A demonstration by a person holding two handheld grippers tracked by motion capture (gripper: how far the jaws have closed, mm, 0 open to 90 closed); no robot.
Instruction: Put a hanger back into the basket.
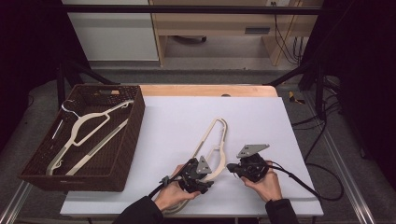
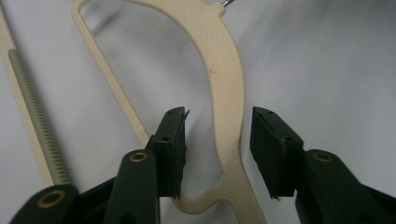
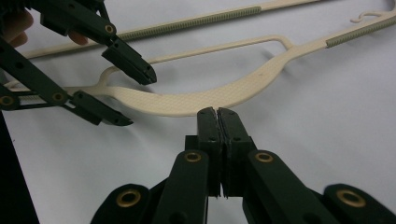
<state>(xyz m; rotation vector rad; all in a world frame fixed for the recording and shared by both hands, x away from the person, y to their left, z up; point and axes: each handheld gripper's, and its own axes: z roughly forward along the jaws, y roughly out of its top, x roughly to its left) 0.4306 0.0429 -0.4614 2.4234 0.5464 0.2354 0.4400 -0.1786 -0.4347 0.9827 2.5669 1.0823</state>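
Observation:
A cream plastic hanger lies flat on the white table top, near the front middle. My left gripper is open, its jaws standing on either side of the hanger's broad curved arm with a gap at each pad. The left gripper also appears in the right gripper view, astride that arm. My right gripper is shut, and its tips meet right at the edge of the hanger's middle. Whether anything thin sits between its pads is hidden.
A dark woven basket stands at the table's left with another cream hanger inside it. The right gripper's cable trails off the front right corner. A wooden strip edges the table's far side.

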